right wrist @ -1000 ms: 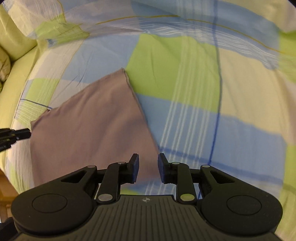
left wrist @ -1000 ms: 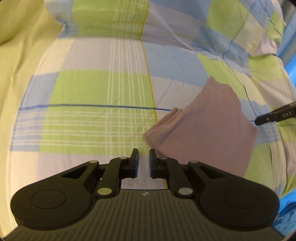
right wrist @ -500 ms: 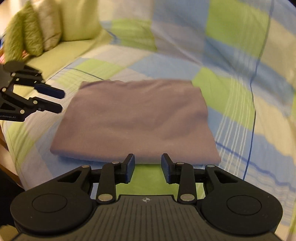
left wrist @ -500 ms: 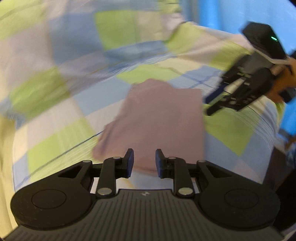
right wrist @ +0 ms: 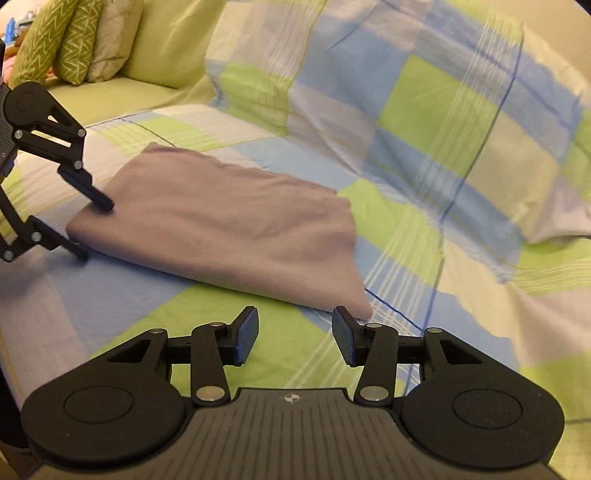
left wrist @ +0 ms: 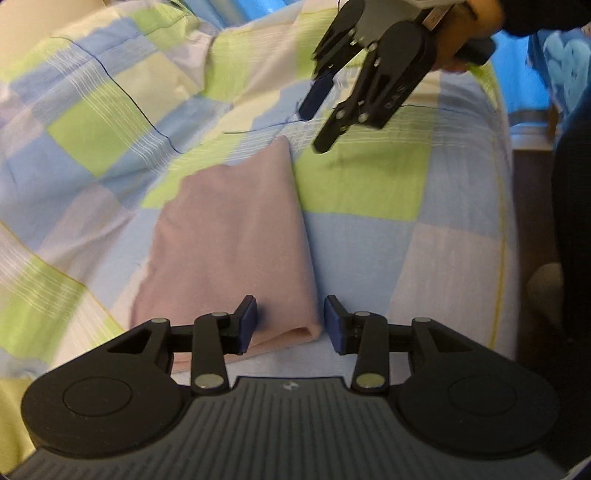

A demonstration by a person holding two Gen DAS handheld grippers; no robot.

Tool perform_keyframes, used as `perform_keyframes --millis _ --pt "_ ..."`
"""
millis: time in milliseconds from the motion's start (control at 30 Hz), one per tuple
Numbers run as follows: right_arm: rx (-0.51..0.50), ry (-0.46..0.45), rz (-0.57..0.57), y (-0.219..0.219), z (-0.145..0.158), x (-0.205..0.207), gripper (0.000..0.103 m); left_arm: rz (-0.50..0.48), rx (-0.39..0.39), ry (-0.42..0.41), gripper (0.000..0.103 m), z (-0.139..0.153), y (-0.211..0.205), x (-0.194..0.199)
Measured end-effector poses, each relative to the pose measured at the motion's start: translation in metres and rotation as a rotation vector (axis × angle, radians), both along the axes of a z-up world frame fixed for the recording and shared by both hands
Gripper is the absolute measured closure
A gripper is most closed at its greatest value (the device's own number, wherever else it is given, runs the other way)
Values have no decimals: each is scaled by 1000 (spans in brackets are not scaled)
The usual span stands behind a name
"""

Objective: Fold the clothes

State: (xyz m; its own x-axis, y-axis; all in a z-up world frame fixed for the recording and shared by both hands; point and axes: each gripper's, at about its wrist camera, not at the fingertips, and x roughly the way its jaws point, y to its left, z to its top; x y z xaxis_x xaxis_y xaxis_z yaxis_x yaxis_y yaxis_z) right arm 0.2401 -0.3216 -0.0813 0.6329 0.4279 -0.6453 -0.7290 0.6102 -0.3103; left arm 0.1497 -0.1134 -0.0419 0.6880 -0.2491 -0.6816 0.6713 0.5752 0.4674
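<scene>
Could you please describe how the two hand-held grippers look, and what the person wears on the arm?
Each gripper is matte black plastic: a ribbed body, two round discs, and hinged link arms with silver pivot pins. The left gripper and right gripper have flat dark blue textured pads. Seen from the left wrist view, one link of the right gripper bears small pale lettering. A dark sleeve shows behind it.

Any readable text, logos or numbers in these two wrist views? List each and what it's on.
"DAS": pale letters on the black finger link of the right gripper, seen in the left wrist view; slightly blurred, so this reading is tentative.
Small pale logo mark, no letters, on the ribbed grey body of each gripper: left gripper, and the right one in its own view.
No text on the folded mauve cloth or the checked green-and-blue bedspread.
</scene>
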Motion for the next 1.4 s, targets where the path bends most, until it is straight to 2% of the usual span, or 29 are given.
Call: perform_keyframes --millis 67,167,267,333,400,533,600,633,667,733,833,933,1033,1067,1133,1167,1233,1400 --pt "-24 -33 -20 1 6 -19 56 -1 32 -44 66 -1 -3 -7" --pt "-45 -50 -32 5 18 -49 56 41 51 -44 66 0 -7 -13" --pt "-121 -90 -12 16 29 -76 56 13 97 -58 66 1 -13 -16" --pt "-162 -101 5 22 32 -83 55 3 118 -52 66 2 -15 -10" --pt "-209 -116 23 29 32 -87 47 -9 142 -58 66 0 -18 -6" --pt "-269 -139 53 35 21 -85 47 -35 226 -82 67 -14 -27 -3" --pt "-299 -167 77 36 11 -81 47 -54 273 -118 79 -19 -30 -4" --pt "-317 -189 86 36 6 -79 47 -59 304 -150 92 -21 -30 -6" --pt "-334 -214 96 37 0 -75 47 -59 318 -195 93 -21 -28 -10" --pt "-348 -253 119 40 -9 -67 47 -43 281 -225 94 -14 -17 -14" --pt "-356 -287 157 50 -22 -52 47 5 175 -176 94 3 7 -12" --pt "-388 -313 223 66 -35 -41 47 4 122 -144 94 16 25 -9" --pt "-417 -354 278 81 -44 -34 53 -25 101 -144 94 25 37 -8" --pt "-434 -359 279 83 -45 -30 58 -39 113 -154 94 26 40 -9" --pt "-474 -354 259 86 -48 -25 79 -65 150 -179 94 26 47 -12" --pt "-496 -343 238 85 -49 -23 102 -72 187 -196 94 23 49 -15" --pt "-493 -314 219 80 -45 -35 103 -84 238 -213 94 18 53 -24" --pt "-529 -260 223 79 -36 -103 103 -87 265 -146 94 2 64 -49"
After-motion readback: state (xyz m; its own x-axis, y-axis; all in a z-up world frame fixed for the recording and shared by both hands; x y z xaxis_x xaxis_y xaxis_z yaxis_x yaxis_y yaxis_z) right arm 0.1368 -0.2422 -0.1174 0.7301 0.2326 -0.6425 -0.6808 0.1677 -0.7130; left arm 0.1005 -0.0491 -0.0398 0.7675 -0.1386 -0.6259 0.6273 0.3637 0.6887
